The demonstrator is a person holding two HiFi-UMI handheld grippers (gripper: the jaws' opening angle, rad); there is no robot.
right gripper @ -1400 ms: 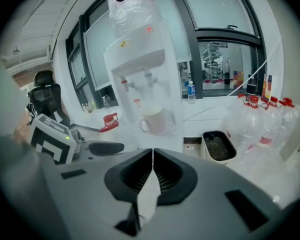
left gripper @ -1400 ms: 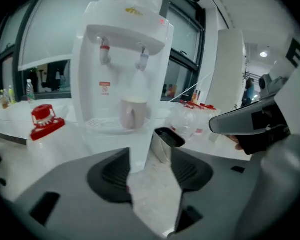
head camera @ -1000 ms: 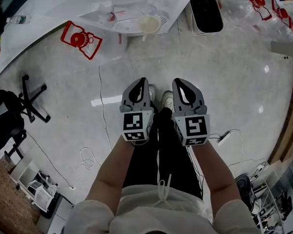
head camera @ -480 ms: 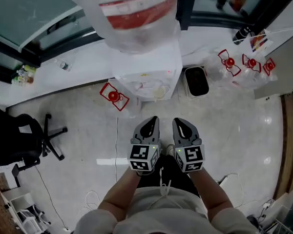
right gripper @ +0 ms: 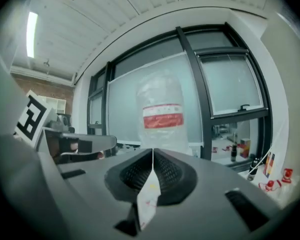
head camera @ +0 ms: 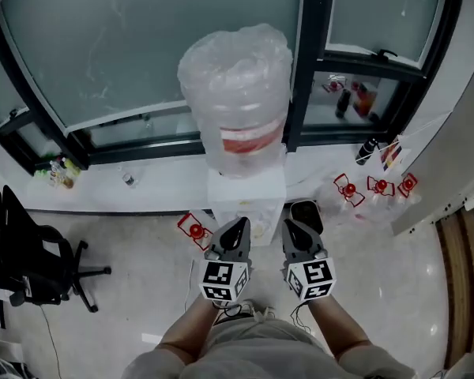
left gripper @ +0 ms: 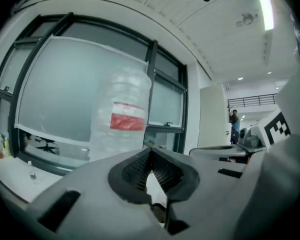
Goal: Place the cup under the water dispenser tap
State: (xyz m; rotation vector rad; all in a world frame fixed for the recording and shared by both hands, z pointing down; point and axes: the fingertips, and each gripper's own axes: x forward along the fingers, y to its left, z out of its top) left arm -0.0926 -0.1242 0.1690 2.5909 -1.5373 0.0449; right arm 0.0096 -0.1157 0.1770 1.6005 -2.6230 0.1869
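A white water dispenser (head camera: 246, 189) stands against the window, with a large plastic-wrapped bottle (head camera: 235, 85) with a red label on top. The same bottle shows straight ahead in the left gripper view (left gripper: 122, 119) and in the right gripper view (right gripper: 161, 119). My left gripper (head camera: 238, 229) and right gripper (head camera: 293, 230) are held side by side in front of the dispenser, pointing at it. In both gripper views the jaws of the left gripper (left gripper: 149, 151) and the right gripper (right gripper: 153, 151) meet with nothing between them. Something small and pale shows in the tap recess (head camera: 259, 227); whether it is the cup I cannot tell.
A black bin (head camera: 304, 212) stands right of the dispenser. Red-capped empty bottles lie on the floor at the left (head camera: 193, 229) and the right (head camera: 375, 186). A black office chair (head camera: 31, 267) stands at the far left. Small bottles (head camera: 59, 172) line the window ledge.
Both grippers have risen from pointing down at the floor and feet to pointing level at the dispenser. The head view has lifted from the floor to the dispenser, bottle and windows.
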